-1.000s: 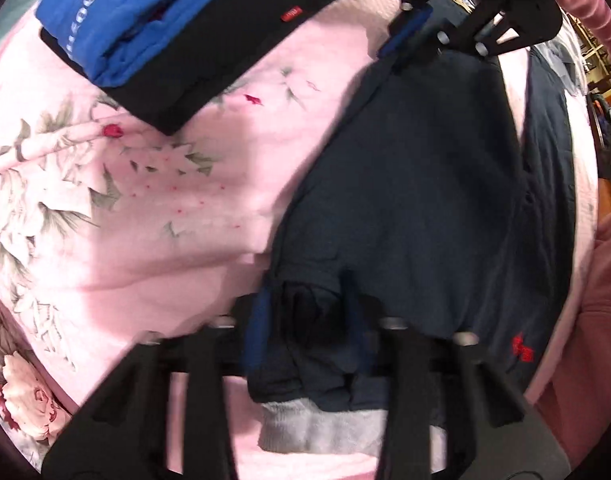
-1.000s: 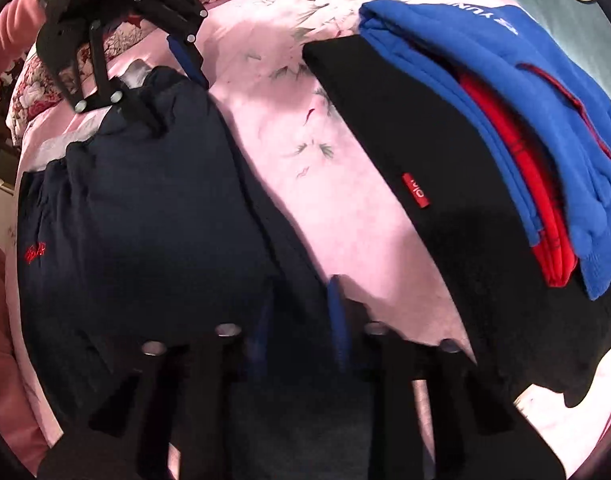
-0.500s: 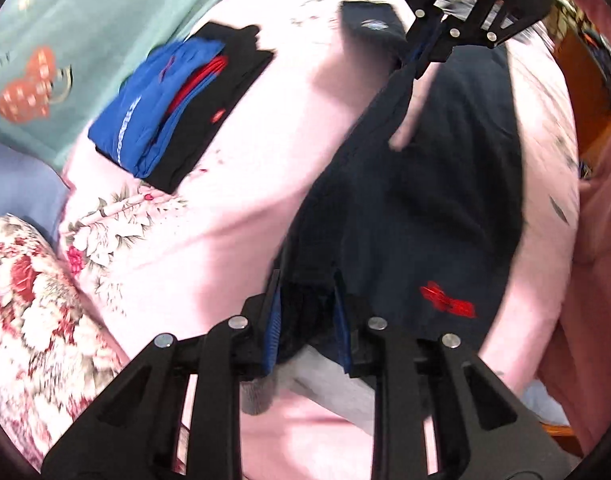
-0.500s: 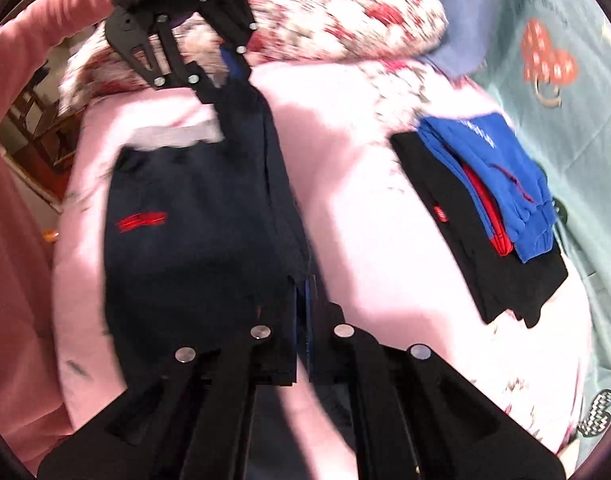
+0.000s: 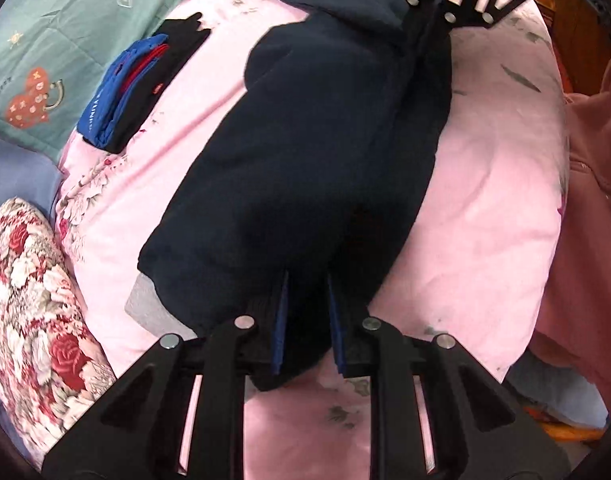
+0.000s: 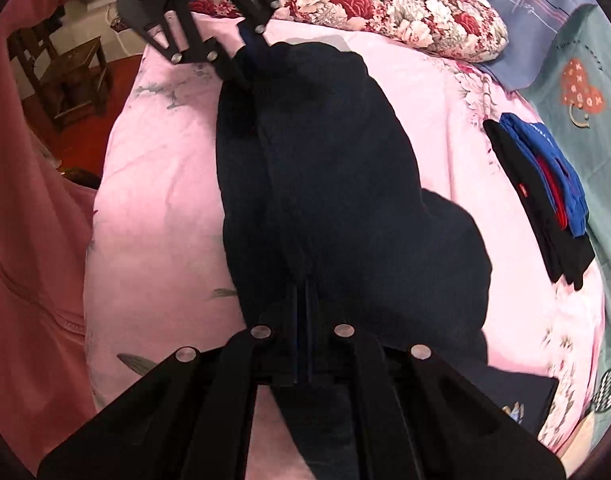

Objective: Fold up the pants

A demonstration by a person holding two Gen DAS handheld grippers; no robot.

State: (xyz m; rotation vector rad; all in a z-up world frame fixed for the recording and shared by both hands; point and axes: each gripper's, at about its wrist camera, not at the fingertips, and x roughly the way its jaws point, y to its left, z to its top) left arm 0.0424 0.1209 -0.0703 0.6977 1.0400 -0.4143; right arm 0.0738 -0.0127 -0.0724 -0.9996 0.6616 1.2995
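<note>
Dark navy pants point(image 5: 305, 152) lie stretched lengthwise across the pink bedsheet point(image 5: 485, 208), doubled over on themselves. A strip of grey waistband point(image 5: 145, 304) peeks out under one end. My left gripper point(image 5: 305, 320) is shut on a bunched edge of the pants at that waistband end, its blue pads point(image 5: 280, 320) pressing the cloth. At the far end my right gripper point(image 5: 433, 4) pinches the fabric. In the right wrist view my right gripper point(image 6: 303, 320) is shut on a thin fold of the pants point(image 6: 325, 180), and my left gripper point(image 6: 247, 46) holds the opposite end.
A folded stack of blue, red and black clothes point(image 5: 137, 84) sits on the bed beside a green quilt point(image 5: 45, 40). A floral pillow point(image 6: 385, 4) lies at the head. Another folded navy garment point(image 6: 513, 396) rests near my right gripper. A person's pink sweatshirt point(image 6: 25, 240) and a wooden stool point(image 6: 73, 76) border the bed.
Both grippers swept sideways away from the clothes stack, carrying the pants' edge over. The pants are now doubled over and the red logo is covered.
</note>
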